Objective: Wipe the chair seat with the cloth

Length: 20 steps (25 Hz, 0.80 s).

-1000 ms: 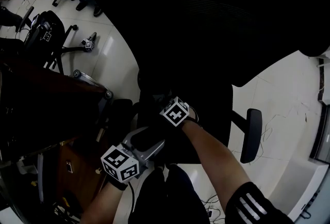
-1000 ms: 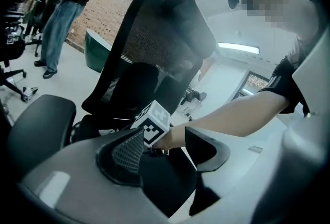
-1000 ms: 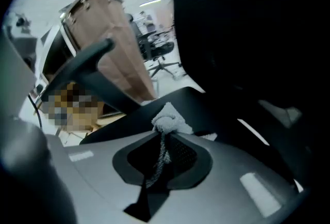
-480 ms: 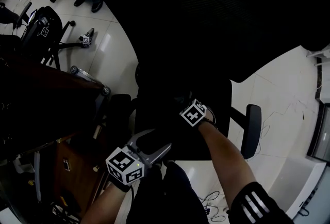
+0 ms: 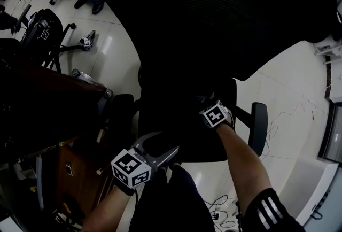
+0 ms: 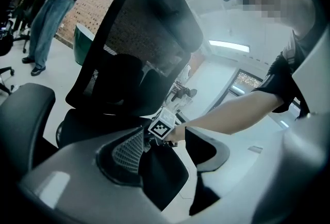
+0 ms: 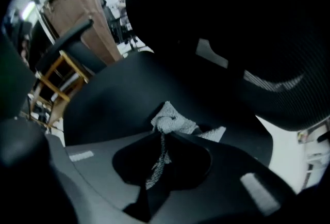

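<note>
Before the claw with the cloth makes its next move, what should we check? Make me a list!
1. Is the cloth gripped by the right claw? Ok, it is shut on the cloth.
2. Is the cloth touching the chair seat? Ok, the bunched end rests on it.
3. Is the left claw clear of the cloth? Ok, it is open, empty and by the seat's front edge.
4. Is anything else lying on the seat? Cannot tell, too dark.
5. Which spots are dirty? Cannot tell.
</note>
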### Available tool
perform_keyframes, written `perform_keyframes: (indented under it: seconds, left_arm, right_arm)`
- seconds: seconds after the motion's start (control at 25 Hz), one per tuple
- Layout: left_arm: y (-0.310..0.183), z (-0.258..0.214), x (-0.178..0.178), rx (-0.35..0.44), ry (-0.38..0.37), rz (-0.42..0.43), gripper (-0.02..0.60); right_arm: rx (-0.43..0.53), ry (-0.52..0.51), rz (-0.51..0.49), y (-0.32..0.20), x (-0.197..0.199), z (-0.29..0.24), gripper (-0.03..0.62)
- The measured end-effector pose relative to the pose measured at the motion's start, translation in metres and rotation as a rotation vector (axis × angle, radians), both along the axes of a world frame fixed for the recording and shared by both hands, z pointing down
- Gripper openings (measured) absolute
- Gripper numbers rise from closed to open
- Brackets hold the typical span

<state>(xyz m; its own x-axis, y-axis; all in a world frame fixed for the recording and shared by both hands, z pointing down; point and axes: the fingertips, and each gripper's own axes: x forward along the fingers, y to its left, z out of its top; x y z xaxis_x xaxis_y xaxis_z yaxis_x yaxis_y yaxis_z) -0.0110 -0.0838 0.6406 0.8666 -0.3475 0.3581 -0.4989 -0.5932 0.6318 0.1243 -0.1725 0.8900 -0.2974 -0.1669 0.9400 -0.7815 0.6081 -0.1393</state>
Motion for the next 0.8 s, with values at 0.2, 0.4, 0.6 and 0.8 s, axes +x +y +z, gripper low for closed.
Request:
perform_keyframes:
  seconds: [0.2, 0.4, 0.6, 0.8]
  left_arm:
    - [0.009, -0.003, -0.026, -0.006, -0.023, -0.047, 0.275]
    - [0.026, 0.000, -0.046, -0.017, -0.055, -0.068, 0.275]
    - [0.038, 0.010, -0.049, -0.032, -0.056, -0.068, 0.275]
    - [0.048, 0.013, -0.026, -0.044, -0.037, -0.023, 0.275]
  right_arm:
    - [0.018, -0.198, -0.102, 0.010, -0.125, -0.026, 0.041]
    - [0.009, -0.236, -0.269, 0.040, -0.210, -0.023, 0.041]
    - [-0.021, -0.204, -0.315, 0.066, -0.202, 0.003, 0.041]
    - [-0.054, -0.143, -0.227, 0.082, -0.127, 0.015, 0.041]
